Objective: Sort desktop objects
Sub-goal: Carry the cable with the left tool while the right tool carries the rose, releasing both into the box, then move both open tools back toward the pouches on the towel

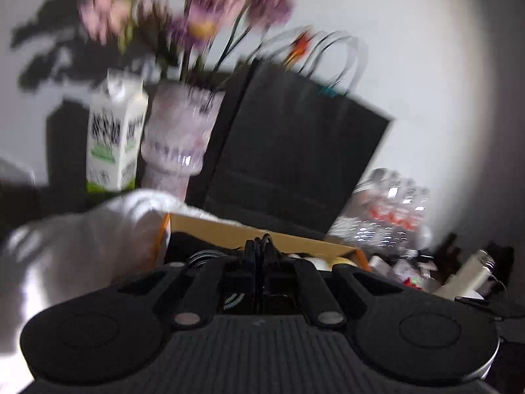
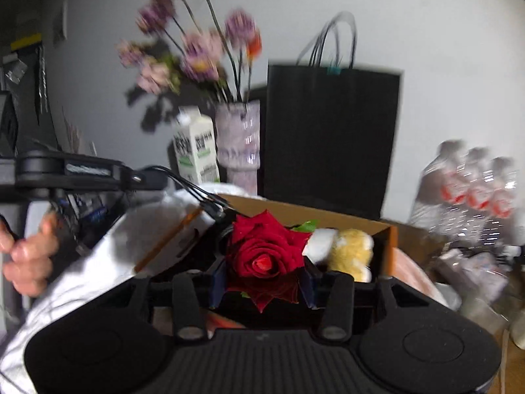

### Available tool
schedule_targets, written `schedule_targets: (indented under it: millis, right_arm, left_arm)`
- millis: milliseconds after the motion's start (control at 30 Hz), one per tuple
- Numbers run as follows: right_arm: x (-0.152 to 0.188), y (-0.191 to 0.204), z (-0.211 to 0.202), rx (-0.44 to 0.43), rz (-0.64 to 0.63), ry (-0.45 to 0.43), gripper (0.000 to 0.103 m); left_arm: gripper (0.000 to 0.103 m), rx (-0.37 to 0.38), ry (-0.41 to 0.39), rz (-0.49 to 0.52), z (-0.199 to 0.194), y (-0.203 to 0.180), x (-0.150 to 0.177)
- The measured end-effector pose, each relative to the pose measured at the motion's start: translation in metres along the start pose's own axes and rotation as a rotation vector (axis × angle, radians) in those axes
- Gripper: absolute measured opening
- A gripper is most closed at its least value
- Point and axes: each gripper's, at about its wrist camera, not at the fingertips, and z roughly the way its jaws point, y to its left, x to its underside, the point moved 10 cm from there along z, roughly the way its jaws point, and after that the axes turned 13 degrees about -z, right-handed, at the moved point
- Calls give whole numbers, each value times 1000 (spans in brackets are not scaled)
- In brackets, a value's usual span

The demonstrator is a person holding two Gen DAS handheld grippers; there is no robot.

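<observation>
My left gripper [image 1: 260, 249] is shut on thin black cables [image 1: 262, 241] and holds them over the open cardboard box [image 1: 262, 229]. In the right wrist view the left gripper [image 2: 216, 211] shows at the left, its cables [image 2: 183, 182] trailing over the box [image 2: 328, 211]. My right gripper [image 2: 262, 282] is shut on a red rose [image 2: 264, 252], held at the box's near edge. A white and yellow plush toy [image 2: 344, 249] lies in the box beside the rose.
Behind the box stand a milk carton [image 1: 113, 138], a pink vase of purple flowers [image 1: 178, 138] and a black paper bag [image 1: 295, 144]. A pack of water bottles [image 2: 472, 190] sits at the right. White fabric [image 1: 82, 246] lies left of the box. A silver tube-shaped object [image 1: 469, 275] lies at the right.
</observation>
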Motion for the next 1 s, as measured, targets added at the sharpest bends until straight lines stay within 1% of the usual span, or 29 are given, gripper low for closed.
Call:
schedule_targets:
  millis: [33,100,200,233,300,367,400,433,467,500,533,567,600,633,700,733,767,833,900,1000]
  right_arm:
    - [-7,-5,20,6,1,24,44]
    - [-14,-13,60,28,-9,86,45]
    - [-19,-21,113,32,15,151,45]
    - [-19,-20,126,29,11,164,45]
    - [-19,-19,150,56,-36,192,45]
    - [-17,-24,171,76,-51,216,47]
    - [-16,-25,178,74,-41,223,47]
    - [-15,-27,183,66,-32,222,54]
    - [-16,-26,184,57,-29,213,58]
    - [-15,-27,184,63,-25,209,69]
    - [-16,-30,183,78,-17,212,78]
    - [-17,-34,181,92,-10,213,80]
    - [-18,-36,176,99,-2,205,80]
    - [-19,-40,170,99,10,197,80]
    - [-21,-49,156,117,44,181,81]
    - [-20,-54,148,133,62,179,81]
    - [-19,-58,141,146,82,180,82]
    - [-13,-64,125,159,124,189,83]
    - [-3,-69,108,163,168,199,84]
    - [10,-75,78,207,196,187,85]
  left_arm:
    - [5,-18,16,-42,21,8,-3]
    - [5,-23,44,-69,54,17,-9]
    - [4,-57,35,-47,92,30,-15]
    - [4,-64,46,-42,100,33,-14]
    - [5,-104,89,-27,118,40,-10]
    - [17,-168,107,-13,127,48,-7]
    - [39,-196,100,-20,129,53,-9]
    - [58,-202,90,-30,128,57,-10]
    - [59,-204,82,-36,126,59,-12]
    - [59,-206,82,-33,124,61,-14]
    - [60,-205,88,-28,122,61,-14]
    - [62,-207,95,-26,118,62,-16]
    - [68,-207,96,-27,115,62,-17]
    - [73,-202,88,-31,108,61,-20]
    - [76,-209,67,-28,99,60,-25]
    - [82,-217,59,-19,92,58,-26]
    - [86,-226,53,-7,85,56,-26]
    - [103,-262,50,15,77,55,-24]
    - [103,-306,52,52,64,51,-18]
    - [103,-333,61,129,45,44,-4]
